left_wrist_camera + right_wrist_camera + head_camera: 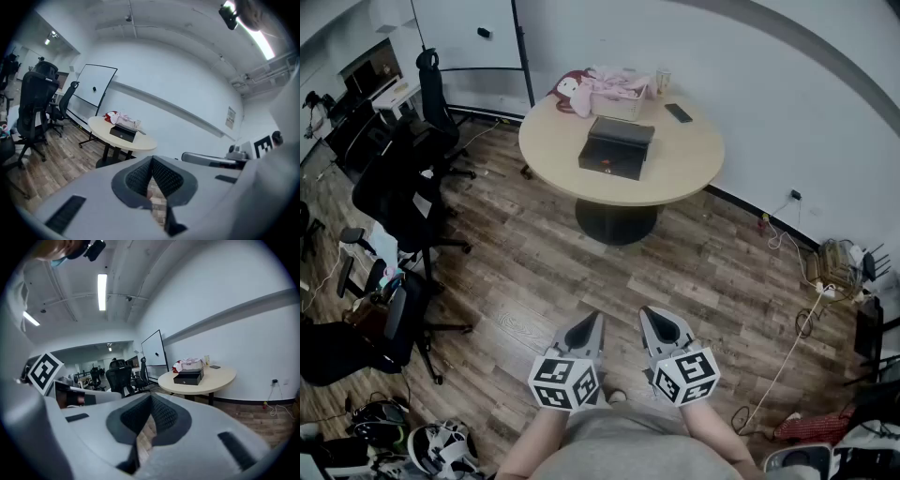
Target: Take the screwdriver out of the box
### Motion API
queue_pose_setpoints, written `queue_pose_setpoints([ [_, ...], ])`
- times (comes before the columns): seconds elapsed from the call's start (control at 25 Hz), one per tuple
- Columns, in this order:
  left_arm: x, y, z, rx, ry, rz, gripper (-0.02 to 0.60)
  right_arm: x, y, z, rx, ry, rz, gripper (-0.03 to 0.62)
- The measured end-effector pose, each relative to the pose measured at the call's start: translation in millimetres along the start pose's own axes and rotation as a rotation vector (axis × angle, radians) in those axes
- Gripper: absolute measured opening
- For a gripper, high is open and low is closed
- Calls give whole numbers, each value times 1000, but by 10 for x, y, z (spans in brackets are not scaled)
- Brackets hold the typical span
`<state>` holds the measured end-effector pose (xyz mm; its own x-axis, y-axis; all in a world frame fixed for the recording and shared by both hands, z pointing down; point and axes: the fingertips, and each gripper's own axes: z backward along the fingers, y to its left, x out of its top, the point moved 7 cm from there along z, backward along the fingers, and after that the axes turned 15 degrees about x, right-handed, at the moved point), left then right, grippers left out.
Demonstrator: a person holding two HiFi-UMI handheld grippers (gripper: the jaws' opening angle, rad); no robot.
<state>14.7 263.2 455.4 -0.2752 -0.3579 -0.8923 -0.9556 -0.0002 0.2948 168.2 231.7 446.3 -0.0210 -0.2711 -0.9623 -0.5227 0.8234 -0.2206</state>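
Observation:
A closed black box (617, 147) lies on the round beige table (684, 169) far ahead of me; no screwdriver shows. That box (123, 133) is small in the left gripper view, and the box (189, 376) also shows in the right gripper view. My left gripper (598, 317) is held close to my body over the wooden floor, jaws shut and empty. Beside it my right gripper (645, 311) is held the same way, tips together with nothing between them. Both are well short of the table.
On the table's far side sit a pink soft toy (609, 84), a cup (663, 82) and a dark phone (679, 113). Black office chairs (403, 202) stand at the left. Cables and a power strip (821, 289) lie on the floor at the right, by the wall.

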Motion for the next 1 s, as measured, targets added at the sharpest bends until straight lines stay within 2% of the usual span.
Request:
queue_pose_setpoints([
  [0.2, -1, -50, 193, -8, -1, -12, 4, -36, 164, 121, 0, -3, -10, 0],
  [0.48, 21, -86, 381, 21, -37, -4, 4, -10, 314, 202, 58, -3, 13, 0],
  [0.72, -97, -136, 558, 49, -64, 13, 5, -29, 444, 344, 110, -46, 3, 0],
  [1.0, -177, -186, 551, 40, -41, 26, 3, -42, 384, 365, 109, -34, -3, 0],
])
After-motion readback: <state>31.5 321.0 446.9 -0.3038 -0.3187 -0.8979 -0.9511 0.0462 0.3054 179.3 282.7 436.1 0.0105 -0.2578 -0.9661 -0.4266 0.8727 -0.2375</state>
